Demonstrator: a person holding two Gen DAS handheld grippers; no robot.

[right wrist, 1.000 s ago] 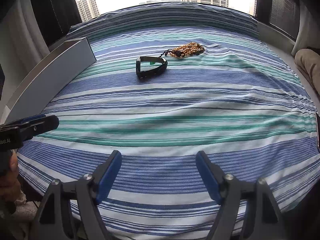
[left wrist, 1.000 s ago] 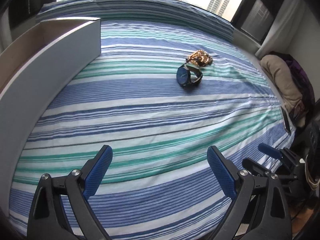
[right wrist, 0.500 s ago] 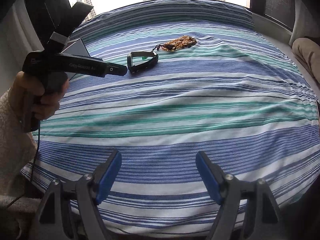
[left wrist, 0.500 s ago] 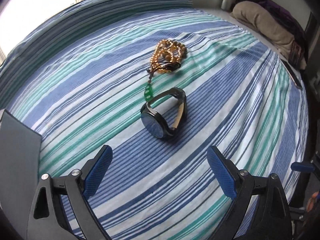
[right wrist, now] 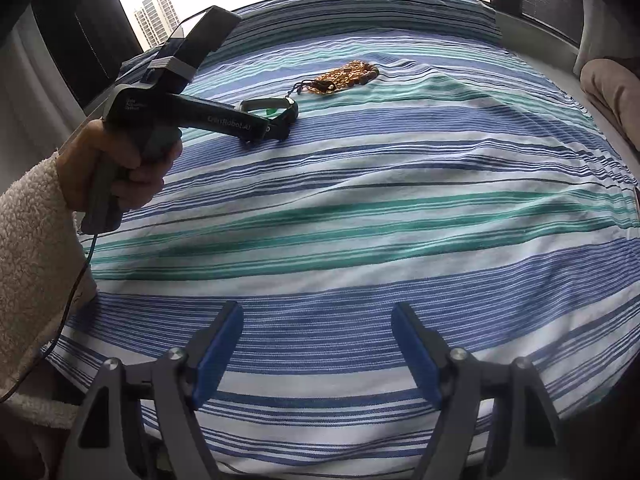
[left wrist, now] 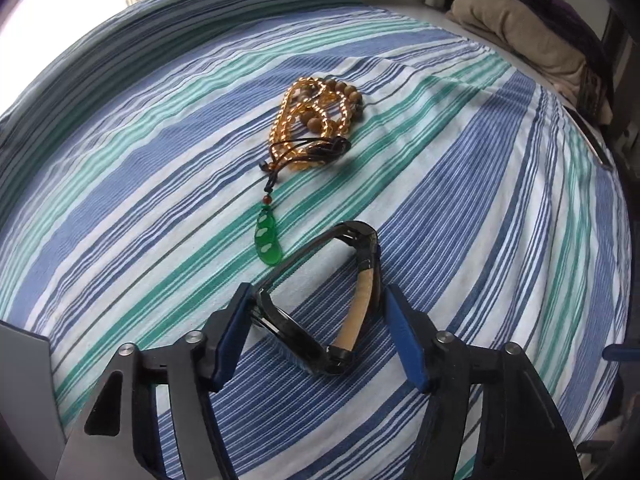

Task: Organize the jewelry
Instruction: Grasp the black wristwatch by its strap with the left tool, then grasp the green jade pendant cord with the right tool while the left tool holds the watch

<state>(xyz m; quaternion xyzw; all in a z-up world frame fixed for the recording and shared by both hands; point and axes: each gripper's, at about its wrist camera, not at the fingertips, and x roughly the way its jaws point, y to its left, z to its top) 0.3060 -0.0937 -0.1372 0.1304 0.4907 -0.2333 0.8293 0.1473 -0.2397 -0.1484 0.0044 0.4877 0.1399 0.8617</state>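
Striped bedding in blue, teal and white is spread over a bed that fills both views, with a bright window and tower blocks seen beyond its far edge.

Left wrist view: the left gripper is shown lowered around a watch, whose dark case lies towards the left pad and whose tan-lined strap runs by the right pad. The jaws are closing with the watch between them; the left pad is seen at the case, while a narrow gap appears to remain at the right pad, so a firm pinch cannot be confirmed. Just beyond the watch a green pendant is laid on a dark cord, which leads to a heap of amber beads (larger brown beads are mixed in). A folded beige cloth is seen on the sill at upper right, and a grey box corner at lower left.

Right wrist view: the right gripper is held with its blue pads spread wide over bare bedding, nothing between them. Only this view shows the left tool from outside: a hand in a fleecy cream sleeve is wrapped round its grey grip, and its tip is seen down at the watch. The beads appear small and farther off, details unclear.
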